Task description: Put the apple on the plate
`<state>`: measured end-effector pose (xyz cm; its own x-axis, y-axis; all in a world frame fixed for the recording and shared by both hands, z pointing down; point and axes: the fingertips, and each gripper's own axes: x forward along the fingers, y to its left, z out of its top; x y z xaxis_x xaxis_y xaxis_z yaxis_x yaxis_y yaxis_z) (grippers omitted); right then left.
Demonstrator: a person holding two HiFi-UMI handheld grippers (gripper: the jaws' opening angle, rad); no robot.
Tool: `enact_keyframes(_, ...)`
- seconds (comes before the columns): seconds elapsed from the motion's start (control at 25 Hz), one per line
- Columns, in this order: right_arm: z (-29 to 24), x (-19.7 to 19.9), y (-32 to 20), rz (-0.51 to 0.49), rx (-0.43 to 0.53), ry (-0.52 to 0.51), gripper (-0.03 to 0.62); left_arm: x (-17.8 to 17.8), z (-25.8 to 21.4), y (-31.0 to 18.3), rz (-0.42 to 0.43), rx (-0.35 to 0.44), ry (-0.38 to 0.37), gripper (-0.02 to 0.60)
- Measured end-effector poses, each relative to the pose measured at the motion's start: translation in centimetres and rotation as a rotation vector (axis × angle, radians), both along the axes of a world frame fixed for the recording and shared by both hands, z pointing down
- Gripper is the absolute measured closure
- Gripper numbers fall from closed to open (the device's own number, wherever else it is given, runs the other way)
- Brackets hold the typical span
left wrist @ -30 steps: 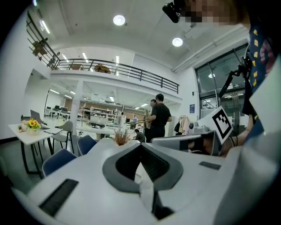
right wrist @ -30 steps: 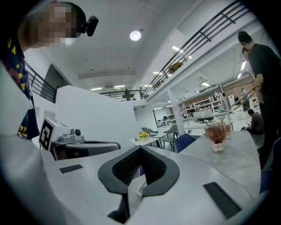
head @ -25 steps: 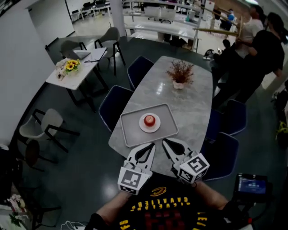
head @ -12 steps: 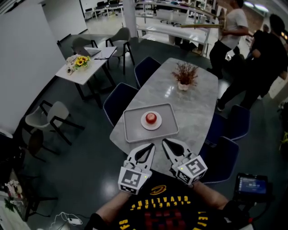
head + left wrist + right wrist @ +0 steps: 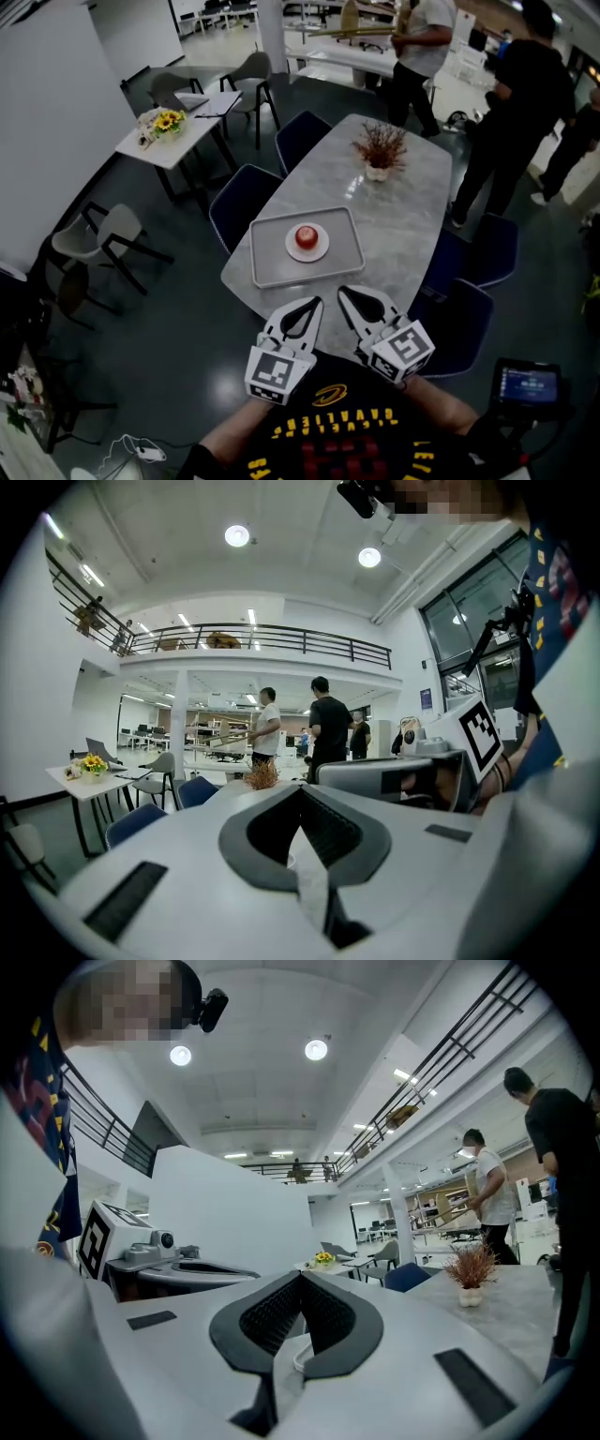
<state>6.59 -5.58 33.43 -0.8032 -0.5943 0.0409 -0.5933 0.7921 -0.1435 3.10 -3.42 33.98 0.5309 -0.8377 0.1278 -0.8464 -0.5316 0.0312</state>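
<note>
A red apple (image 5: 306,236) rests on a small white plate (image 5: 320,250), which sits in a grey tray (image 5: 267,260) on the marble table (image 5: 394,220). My left gripper (image 5: 316,302) and right gripper (image 5: 343,292) hover side by side at the table's near edge, a little short of the tray. Both are shut with nothing between the jaws. In the left gripper view the left gripper (image 5: 300,790) points level down the table. The right gripper (image 5: 300,1277) does the same in its own view.
A potted dried plant (image 5: 377,152) stands at the table's far end. Dark blue chairs (image 5: 242,208) line both sides, one (image 5: 459,323) near my right gripper. A side table with sunflowers (image 5: 169,120) is at left. People (image 5: 511,112) stand beyond the table.
Both grippers stay shut and side by side. The tray with the apple now sits slightly higher and further left in the head view. The people at the far end have walked about.
</note>
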Motion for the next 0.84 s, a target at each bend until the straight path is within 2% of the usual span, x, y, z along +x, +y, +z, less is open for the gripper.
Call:
enact_keyframes(0.56,-0.4,1.7,0.8,-0.013,0.016,-0.013,0.588,2.2,-0.8,1.1,0.001,0.046,-0.056,0.581)
enact_keyframes(0.84,-0.2,2.3,0.4,-0.010,0.002,-0.023,0.588,2.8,-0.5,0.7,0.007,0.032,-0.063,0.581)
